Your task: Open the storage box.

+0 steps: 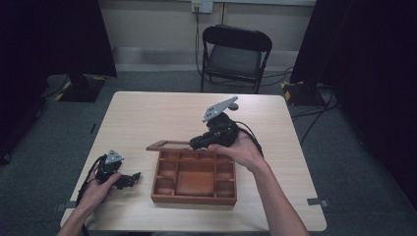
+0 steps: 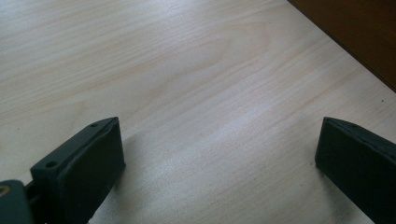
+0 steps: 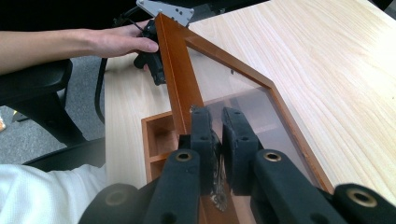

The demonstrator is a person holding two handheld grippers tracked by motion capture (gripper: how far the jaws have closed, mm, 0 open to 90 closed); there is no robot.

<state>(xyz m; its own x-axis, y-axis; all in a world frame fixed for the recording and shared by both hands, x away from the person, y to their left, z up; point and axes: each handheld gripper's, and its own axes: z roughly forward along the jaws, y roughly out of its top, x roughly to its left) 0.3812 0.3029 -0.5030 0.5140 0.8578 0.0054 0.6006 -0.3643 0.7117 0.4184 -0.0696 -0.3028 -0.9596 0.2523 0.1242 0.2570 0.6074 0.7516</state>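
Box: a wooden box (image 1: 194, 179) with small compartments around a larger middle one sits on the near half of the table (image 1: 147, 118), its tray open to the top
Lid: a wooden frame with a clear pane (image 3: 243, 93), raised off the box at its far edge; from the high view it shows as a thin brown strip (image 1: 167, 145) sticking out to the left behind the box
Right gripper: the right gripper (image 3: 217, 135) is at the far edge of the box, its jaws pressed together on the edge of the lid's pane; the right hand (image 1: 241, 150) holds it over the back compartments
Left gripper: the left gripper (image 1: 129, 179) rests low on the table to the left of the box, near it but apart, jaws spread wide with bare table between them in its own view; the left hand (image 1: 101, 189) wraps its body
Hard to make out: the exact spot of the pinch is blurred and partly covered by the jaws; a frayed pale patch (image 3: 218, 179) shows between them and cannot be identified; the box's contents under the pane are dim; the lid's hinge side is hidden behind the right hand from above
Cut off: a dark brown corner at the upper right of the left gripper view (image 2: 359, 37) is probably the box wall
Background: a folding chair (image 1: 235, 54) stands beyond the far side of the table
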